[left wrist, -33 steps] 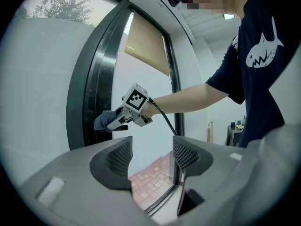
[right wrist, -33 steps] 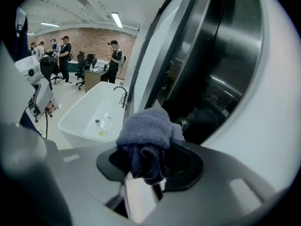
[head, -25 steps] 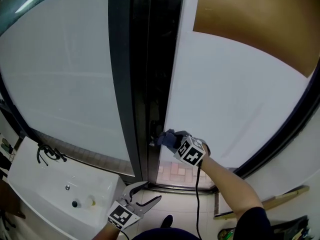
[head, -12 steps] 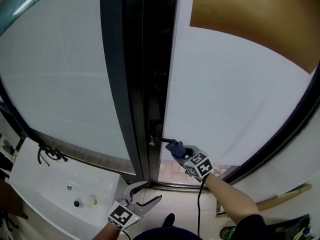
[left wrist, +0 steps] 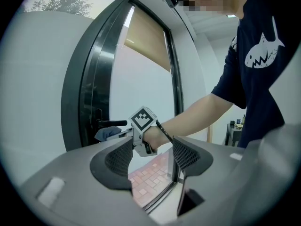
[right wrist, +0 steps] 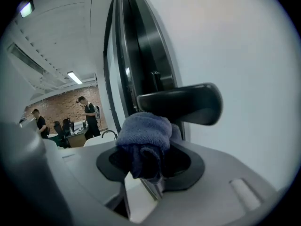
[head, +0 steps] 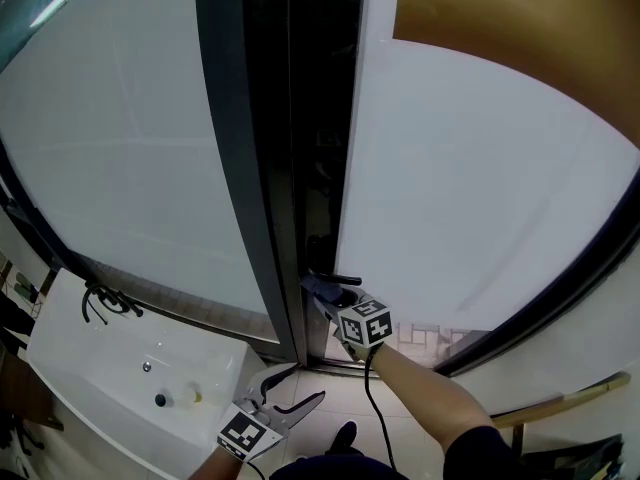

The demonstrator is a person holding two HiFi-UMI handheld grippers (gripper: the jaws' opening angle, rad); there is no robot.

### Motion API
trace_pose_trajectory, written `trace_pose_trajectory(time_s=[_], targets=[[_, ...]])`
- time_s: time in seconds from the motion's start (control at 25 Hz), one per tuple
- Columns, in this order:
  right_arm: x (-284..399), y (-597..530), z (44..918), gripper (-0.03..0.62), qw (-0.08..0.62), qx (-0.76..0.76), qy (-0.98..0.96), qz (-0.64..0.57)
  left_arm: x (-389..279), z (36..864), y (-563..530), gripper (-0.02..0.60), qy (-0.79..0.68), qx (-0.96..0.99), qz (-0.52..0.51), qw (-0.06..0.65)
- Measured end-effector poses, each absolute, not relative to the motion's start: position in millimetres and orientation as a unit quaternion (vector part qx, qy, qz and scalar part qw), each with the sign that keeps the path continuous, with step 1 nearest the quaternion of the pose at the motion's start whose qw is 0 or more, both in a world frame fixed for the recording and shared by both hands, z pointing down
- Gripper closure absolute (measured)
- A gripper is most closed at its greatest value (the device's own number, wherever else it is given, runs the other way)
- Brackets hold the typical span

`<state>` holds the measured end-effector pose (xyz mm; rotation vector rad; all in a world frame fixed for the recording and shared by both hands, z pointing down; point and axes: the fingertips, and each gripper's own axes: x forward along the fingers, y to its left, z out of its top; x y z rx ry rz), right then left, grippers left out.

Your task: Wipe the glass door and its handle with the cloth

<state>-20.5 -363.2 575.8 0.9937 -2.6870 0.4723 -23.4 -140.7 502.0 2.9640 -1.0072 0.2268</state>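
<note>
Wiping the black lever handle [right wrist: 181, 102] of the frosted glass door [head: 480, 188] well probably needs the right gripper [right wrist: 146, 161], clamped on the bunched blue-grey cloth [right wrist: 143, 131] just under it, pressing upward along its length, while the left gripper [left wrist: 150, 154] hangs low, jaws apart and empty

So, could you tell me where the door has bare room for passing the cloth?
The frosted glass door is bare from the handle across to the dark frame on the right, and upward from there. It is crowded at the handle: the right gripper holds the cloth just under it.
</note>
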Motion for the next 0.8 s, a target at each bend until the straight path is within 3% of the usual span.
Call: trace_pose_trajectory(time_s=[0.28,0.8], targets=[[-39.2,-386.5,569.9,0.425,0.083,0.368,-0.915,0.145,-29.8,505.9,-143.5,0.316,-0.333,0.94,0.078,0.014],[-28.9,-384.4,607.0,0.43,0.175,0.326,-0.921,0.124,-17.6,506.4,-145.2,0.316,-0.322,0.943,0.079,0.012]])
